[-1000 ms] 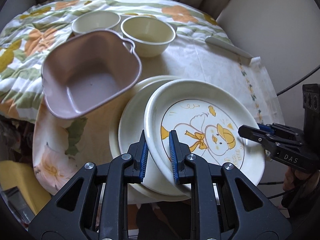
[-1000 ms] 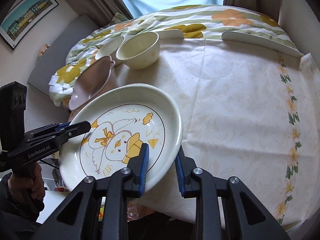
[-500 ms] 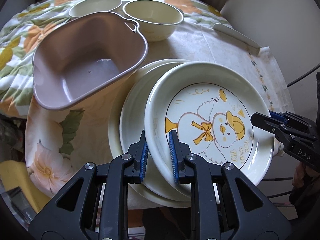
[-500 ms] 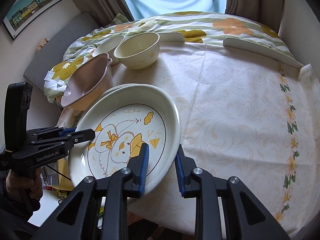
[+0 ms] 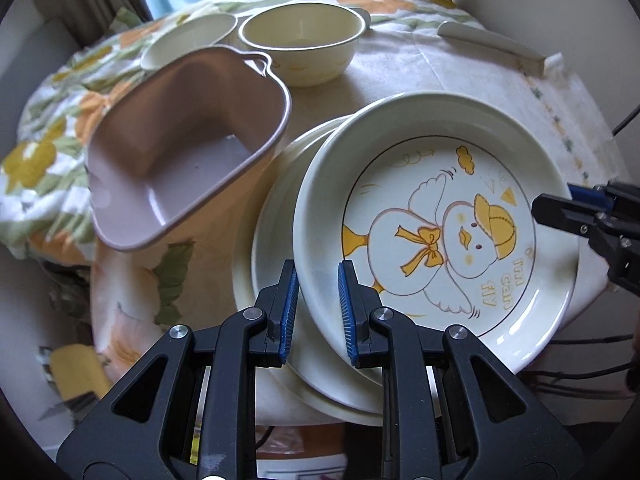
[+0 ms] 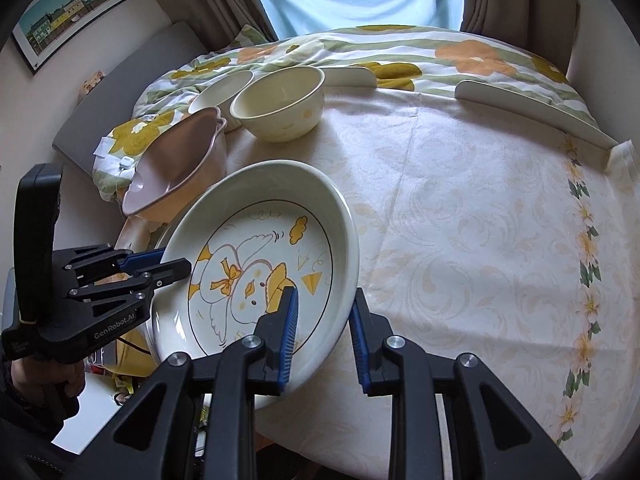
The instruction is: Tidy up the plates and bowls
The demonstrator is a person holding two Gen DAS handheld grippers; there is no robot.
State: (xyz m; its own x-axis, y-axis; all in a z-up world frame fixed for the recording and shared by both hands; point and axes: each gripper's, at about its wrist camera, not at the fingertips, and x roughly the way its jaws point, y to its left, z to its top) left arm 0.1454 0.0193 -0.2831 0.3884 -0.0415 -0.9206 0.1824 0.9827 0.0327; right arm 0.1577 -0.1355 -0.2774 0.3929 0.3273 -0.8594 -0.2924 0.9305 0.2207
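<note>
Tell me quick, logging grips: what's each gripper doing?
Left gripper: shut on the cream duck-print plate's near rim.
Right gripper: shut on the same plate's opposite rim.

Home: curtains (image 6: 224, 4), framed picture (image 6: 74, 4), tablecloth (image 6: 460, 220).

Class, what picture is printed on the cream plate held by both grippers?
A yellow-capped chick with a yellow bow on the round cream plate, seen best in the left wrist view.

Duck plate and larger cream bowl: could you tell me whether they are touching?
Apart. The right wrist view shows bare tablecloth between the duck plate's far rim and the larger cream bowl's base.
</note>
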